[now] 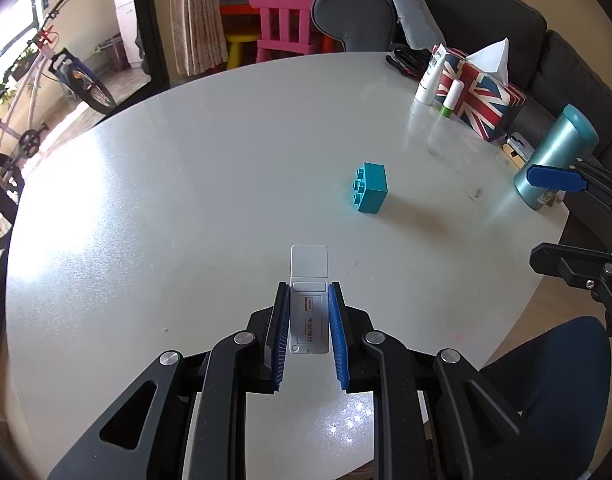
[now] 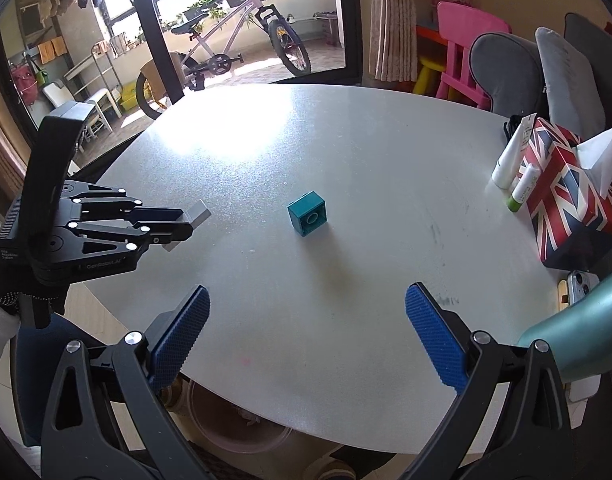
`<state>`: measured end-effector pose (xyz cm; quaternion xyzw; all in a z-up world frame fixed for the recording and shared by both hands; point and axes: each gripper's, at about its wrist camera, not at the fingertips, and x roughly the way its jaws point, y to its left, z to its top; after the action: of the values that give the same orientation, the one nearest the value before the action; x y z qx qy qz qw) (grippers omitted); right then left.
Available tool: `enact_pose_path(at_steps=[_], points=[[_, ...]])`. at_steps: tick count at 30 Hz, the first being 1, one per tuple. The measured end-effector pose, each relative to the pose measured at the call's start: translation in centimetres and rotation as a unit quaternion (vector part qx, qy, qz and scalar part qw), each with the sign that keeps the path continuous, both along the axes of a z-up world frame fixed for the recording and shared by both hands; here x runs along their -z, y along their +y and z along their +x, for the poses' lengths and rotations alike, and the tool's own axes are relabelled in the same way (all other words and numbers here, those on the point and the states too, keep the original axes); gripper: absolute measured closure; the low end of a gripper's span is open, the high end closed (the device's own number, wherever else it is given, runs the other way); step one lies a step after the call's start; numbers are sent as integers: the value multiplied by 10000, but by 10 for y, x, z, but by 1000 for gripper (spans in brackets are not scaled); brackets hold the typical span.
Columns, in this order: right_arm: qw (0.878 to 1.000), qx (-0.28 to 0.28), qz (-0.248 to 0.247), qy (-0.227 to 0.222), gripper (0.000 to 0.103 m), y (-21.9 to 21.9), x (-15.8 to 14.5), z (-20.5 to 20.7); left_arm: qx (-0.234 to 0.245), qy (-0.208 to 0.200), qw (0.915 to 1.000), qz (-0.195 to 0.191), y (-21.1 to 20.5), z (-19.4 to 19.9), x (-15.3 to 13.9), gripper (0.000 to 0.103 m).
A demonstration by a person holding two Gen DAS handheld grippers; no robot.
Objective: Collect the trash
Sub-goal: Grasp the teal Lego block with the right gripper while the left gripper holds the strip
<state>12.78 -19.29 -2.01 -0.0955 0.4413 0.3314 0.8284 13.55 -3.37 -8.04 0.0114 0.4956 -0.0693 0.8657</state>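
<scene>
My left gripper [image 1: 308,294] is shut on a flat white card-like piece [image 1: 309,264] with a red label, held just above the pale round table [image 1: 178,208]. From the right wrist view, that gripper [image 2: 188,226] hangs at the left with the white piece [image 2: 200,212] sticking out of its tips. A teal toy brick [image 1: 370,188] [image 2: 308,219] lies on its side mid-table. My right gripper [image 2: 308,296] stands wide open over the table's near edge, with nothing between its blue pads. It shows at the right edge of the left wrist view [image 1: 546,216].
A Union Jack tissue box [image 2: 566,200] with two small tubes [image 2: 510,160] stands at the right. Near it are a teal flask [image 1: 554,156] and a phone [image 2: 582,284]. A round bin [image 2: 234,432] sits under the near table edge. A blue chair [image 1: 546,392] is close by.
</scene>
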Motion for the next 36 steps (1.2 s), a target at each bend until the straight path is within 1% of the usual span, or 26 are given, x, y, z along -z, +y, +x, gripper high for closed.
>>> enact_pose_path(at_steps=[10, 15, 21, 24, 26, 28, 29, 31, 32, 34, 35, 36], points=[[9991, -361, -199, 22, 6, 35, 8, 27, -269, -147, 9995, -75, 24, -18, -10, 84], [9970, -632, -437, -18, 6, 53, 21, 38, -363, -149, 9992, -121, 34, -25, -9, 84], [9956, -719, -596, 77, 7, 70, 37, 55, -446, -113, 9988, -160, 45, -29, -5, 84], [9946, -753, -693, 143, 16, 75, 45, 62, -477, -95, 9986, -187, 49, -29, -3, 84], [9944, -751, -722, 177, 19, 78, 49, 66, -492, -79, 9985, -209, 50, -28, 0, 84], [9942, -750, -741, 227, 30, 81, 53, 70, -505, -58, 9984, -227, 51, -28, 3, 84], [9940, -749, -751, 250, 33, 82, 54, 72, -516, -48, 9984, -228, 51, -27, 4, 84], [9938, -730, -784, 285, 47, 84, 58, 74, -528, -25, 9983, -245, 51, -26, 6, 84], [9937, -731, -788, 300, 50, 84, 59, 74, -529, -17, 9983, -251, 51, -26, 8, 84], [9938, -710, -804, 287, 64, 84, 60, 75, -536, -3, 9982, -261, 51, -26, 9, 84], [9940, -696, -796, 294, 67, 84, 60, 75, -539, -1, 9982, -267, 51, -26, 10, 84], [9941, -690, -784, 287, 67, 84, 60, 75, -539, 0, 9982, -271, 51, -26, 10, 84]])
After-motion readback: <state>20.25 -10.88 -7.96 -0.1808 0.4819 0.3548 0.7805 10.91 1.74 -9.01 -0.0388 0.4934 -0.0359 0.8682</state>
